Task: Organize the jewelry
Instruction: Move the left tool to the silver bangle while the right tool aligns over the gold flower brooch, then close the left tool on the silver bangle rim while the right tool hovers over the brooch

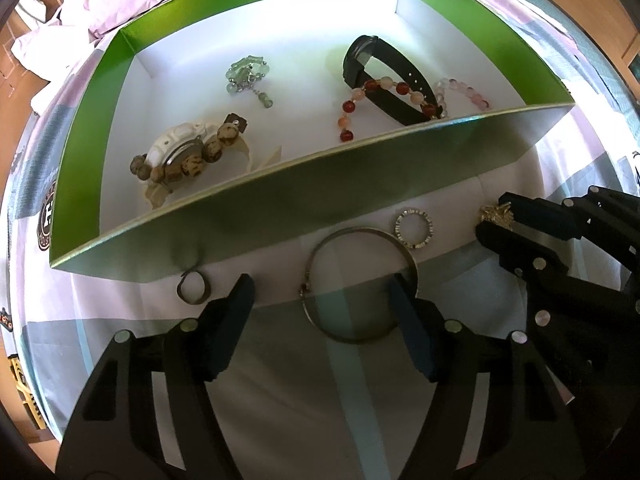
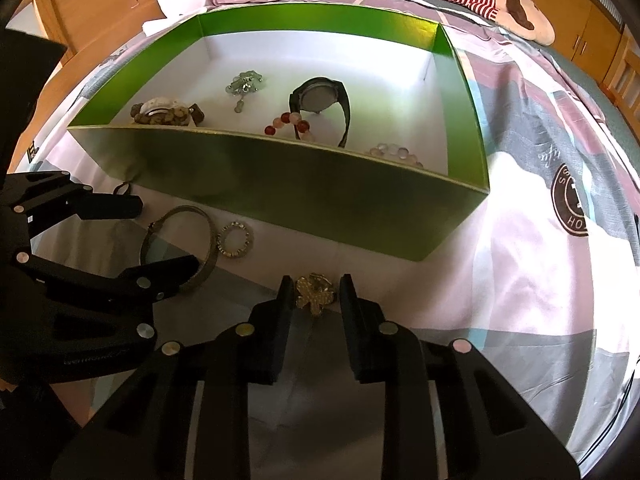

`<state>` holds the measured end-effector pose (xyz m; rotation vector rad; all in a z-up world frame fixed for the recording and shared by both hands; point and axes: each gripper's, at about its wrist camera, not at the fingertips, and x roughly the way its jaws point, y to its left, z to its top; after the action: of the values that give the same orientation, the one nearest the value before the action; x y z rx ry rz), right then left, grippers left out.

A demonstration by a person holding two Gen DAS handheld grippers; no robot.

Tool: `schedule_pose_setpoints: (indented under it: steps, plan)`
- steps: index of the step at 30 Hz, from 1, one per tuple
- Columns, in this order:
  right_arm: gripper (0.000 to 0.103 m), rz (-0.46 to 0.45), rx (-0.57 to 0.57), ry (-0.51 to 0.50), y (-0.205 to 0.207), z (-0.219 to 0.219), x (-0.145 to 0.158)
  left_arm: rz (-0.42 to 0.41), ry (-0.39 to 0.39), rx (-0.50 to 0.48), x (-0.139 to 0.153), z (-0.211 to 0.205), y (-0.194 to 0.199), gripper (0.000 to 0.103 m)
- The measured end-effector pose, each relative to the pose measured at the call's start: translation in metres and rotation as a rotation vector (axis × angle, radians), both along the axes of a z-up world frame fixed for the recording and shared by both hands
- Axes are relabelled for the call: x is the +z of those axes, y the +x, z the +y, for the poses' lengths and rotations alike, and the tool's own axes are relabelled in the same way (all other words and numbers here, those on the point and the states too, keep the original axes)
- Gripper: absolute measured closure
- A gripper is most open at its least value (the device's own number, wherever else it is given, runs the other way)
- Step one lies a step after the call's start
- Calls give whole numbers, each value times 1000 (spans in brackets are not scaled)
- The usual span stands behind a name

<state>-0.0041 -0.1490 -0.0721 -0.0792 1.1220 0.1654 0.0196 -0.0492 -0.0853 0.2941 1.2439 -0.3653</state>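
Gold brooch (image 2: 315,294) (details blurred) between right gripper (image 2: 315,294) fingers

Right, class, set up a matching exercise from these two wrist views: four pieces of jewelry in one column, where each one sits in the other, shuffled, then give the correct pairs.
Column 1
1. black watch
2. gold brooch
3. silver bangle
4. green bead piece

Column 2
A. on the bedspread, between the right gripper fingers
B. inside the green box, near its middle back
C. on the bedspread, its rim by one left gripper finger
D. inside the green box, lying among red and pink beads

Pairs: 1-D, 2-A, 3-C, 4-B
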Motion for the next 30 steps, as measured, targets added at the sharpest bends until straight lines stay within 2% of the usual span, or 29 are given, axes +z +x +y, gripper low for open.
schedule_pose_setpoints:
  steps: [6, 8, 14, 22, 25, 28, 30]
  plan:
    - [75, 5, -4, 10, 0, -1, 0, 6, -6, 4, 0, 3, 1, 34]
    - [66, 3, -9, 13, -1, -2, 0, 7, -6, 4, 0, 4, 2, 34]
    - [63, -3, -26, 18, 0, -5, 1, 8, -6, 8, 0, 4, 1, 32]
    - [64, -27, -24, 1, -1, -3, -1, 5, -3, 6, -2, 9, 2, 32]
    - [76, -24, -6, 9, -3, -1, 0, 4, -2, 3, -2, 7, 1, 33]
    - [80, -15, 8, 7, -3, 2, 0, 3, -6, -13, -1, 6, -1, 41]
    - [80, -3, 11, 10, -1, 1, 0, 9, -13, -27, 1, 5, -4, 57]
